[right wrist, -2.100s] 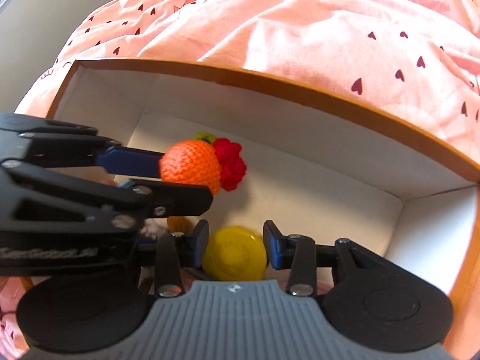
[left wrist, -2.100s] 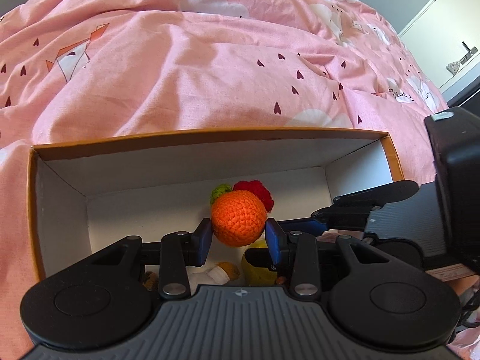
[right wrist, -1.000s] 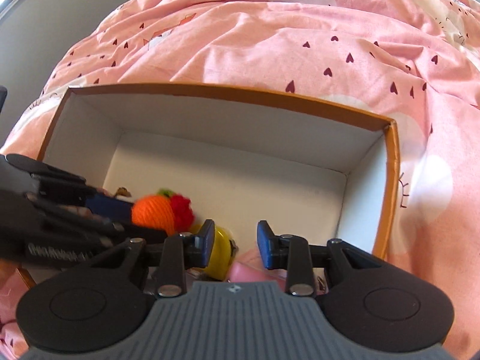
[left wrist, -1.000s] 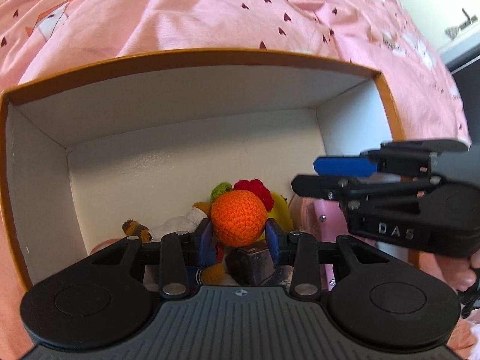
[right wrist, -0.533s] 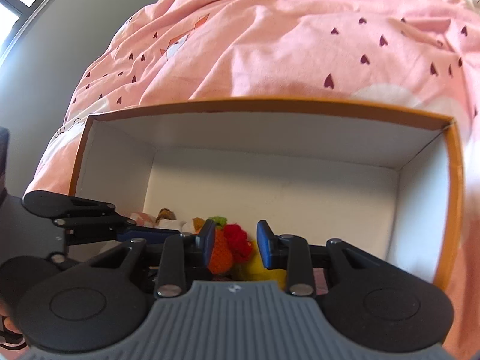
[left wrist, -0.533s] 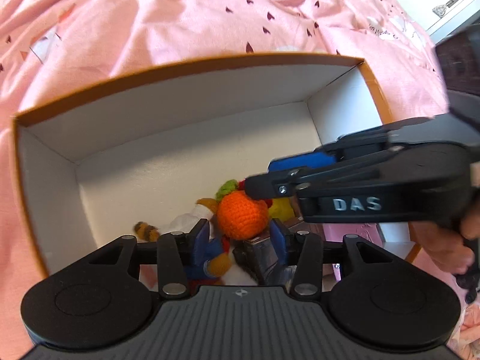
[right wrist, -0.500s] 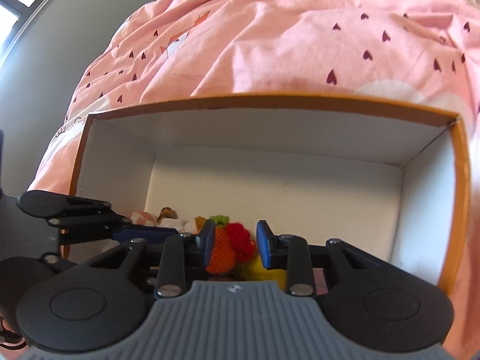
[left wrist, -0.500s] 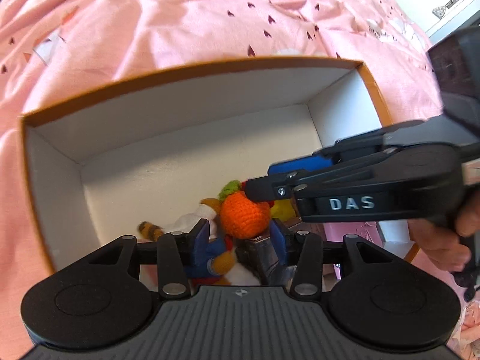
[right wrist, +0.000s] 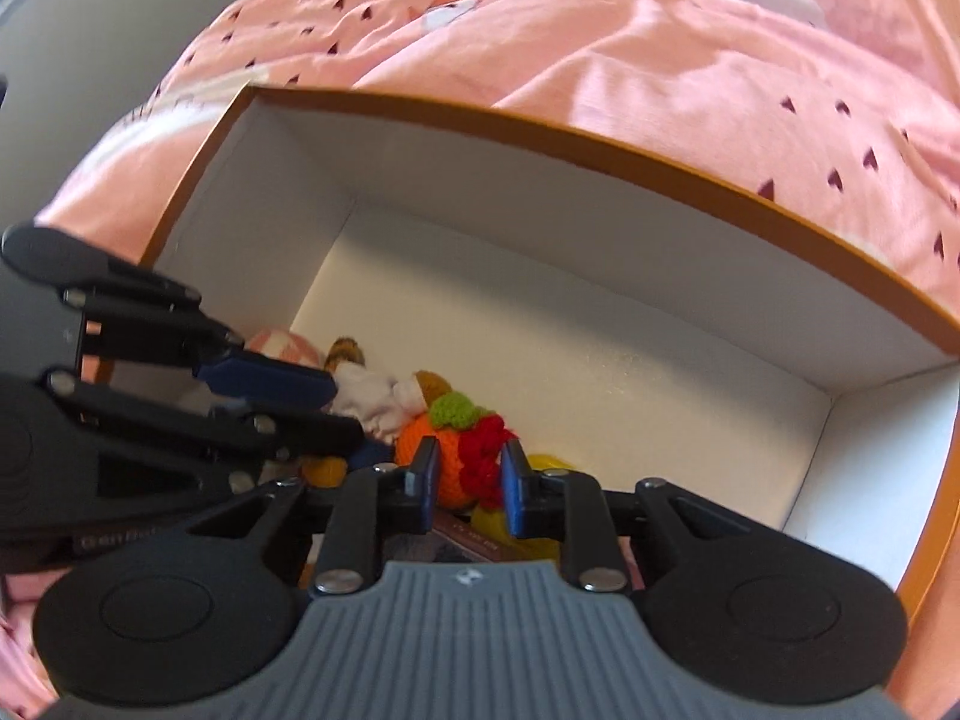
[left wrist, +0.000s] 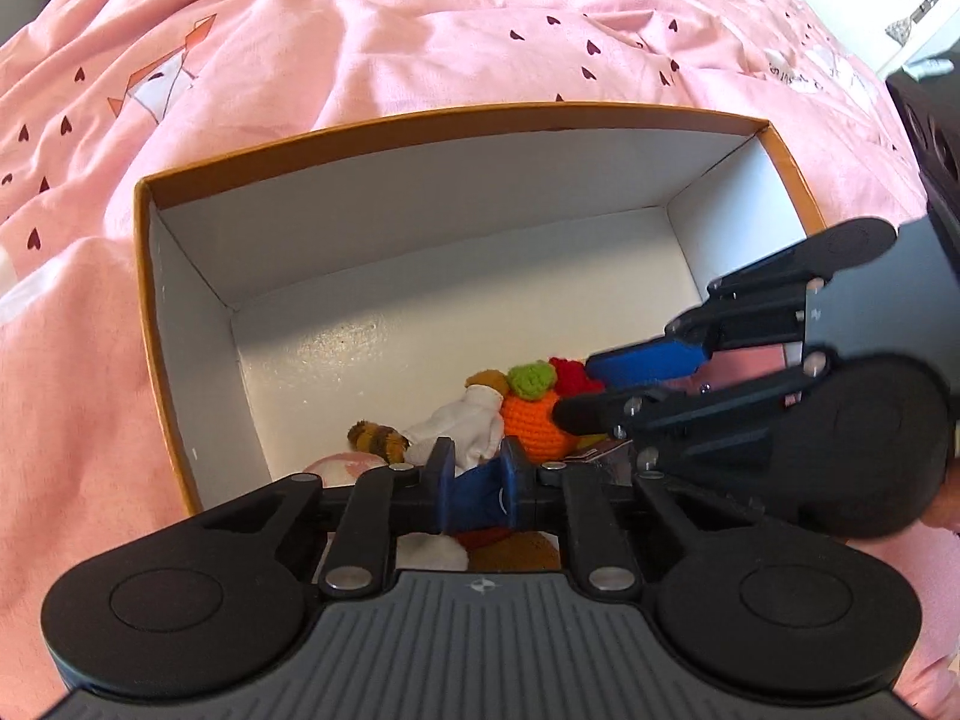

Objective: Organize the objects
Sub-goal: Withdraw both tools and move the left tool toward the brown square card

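Toys [left wrist: 528, 414] crowd the box's [left wrist: 456, 120] near wall; far floor lies bare.

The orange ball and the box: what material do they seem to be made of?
The orange ball looks like crocheted yarn, matte and soft: rows of small stitches show, and a green yarn tuft sits on top. The box looks like cardboard, with straight folded corners and a thin orange rim; its white inside seems smooth with a slight sheen on the floor, perhaps coated paper.
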Available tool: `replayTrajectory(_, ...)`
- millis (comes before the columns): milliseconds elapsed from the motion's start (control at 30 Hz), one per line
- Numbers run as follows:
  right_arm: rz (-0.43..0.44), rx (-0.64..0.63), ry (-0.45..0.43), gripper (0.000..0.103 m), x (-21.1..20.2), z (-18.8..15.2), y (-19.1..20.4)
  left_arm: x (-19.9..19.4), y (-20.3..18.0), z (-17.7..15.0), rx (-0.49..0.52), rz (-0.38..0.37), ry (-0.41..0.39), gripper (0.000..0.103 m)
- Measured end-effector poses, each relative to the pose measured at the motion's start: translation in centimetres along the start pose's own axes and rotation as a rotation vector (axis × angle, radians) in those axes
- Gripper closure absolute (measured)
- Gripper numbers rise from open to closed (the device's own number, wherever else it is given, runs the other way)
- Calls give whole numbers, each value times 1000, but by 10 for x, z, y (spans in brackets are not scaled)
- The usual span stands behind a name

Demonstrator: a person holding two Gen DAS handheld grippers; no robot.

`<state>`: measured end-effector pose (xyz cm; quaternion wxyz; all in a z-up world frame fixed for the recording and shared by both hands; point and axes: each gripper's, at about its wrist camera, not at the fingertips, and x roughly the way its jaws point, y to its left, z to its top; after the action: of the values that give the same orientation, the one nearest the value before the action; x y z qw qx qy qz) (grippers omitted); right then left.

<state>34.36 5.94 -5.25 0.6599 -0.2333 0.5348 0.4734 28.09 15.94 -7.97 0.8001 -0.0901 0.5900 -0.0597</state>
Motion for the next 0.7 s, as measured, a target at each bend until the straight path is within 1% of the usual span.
replayTrajectory(133,-15,-23,5,79,2,-2,3,-6,2,-5,-19,-13,-32,85)
replayTrajectory(200,-7,-1,4,77,0,-2,-1,-13,2,-10,-26,-18,-51,85)
replayTrajectory(300,20,46,-24,75,-11,-5,-5,-26,-3,-17,-23,-27,-86,84)
replayTrajectory(467,11,65,-92,74,-40,-19,-1,-51,-19,-31,-37,-22,-160,84)
replayTrajectory(600,-2,62,-175,72,-70,-40,16,-75,-39,-52,-18,23,-223,84)
replayTrajectory(633,-2,59,-199,68,-77,-47,19,-79,-44,-59,-11,20,-235,84)
replayTrajectory(700,0,57,-245,67,-91,-64,28,-88,-51,-73,-9,4,-250,84)
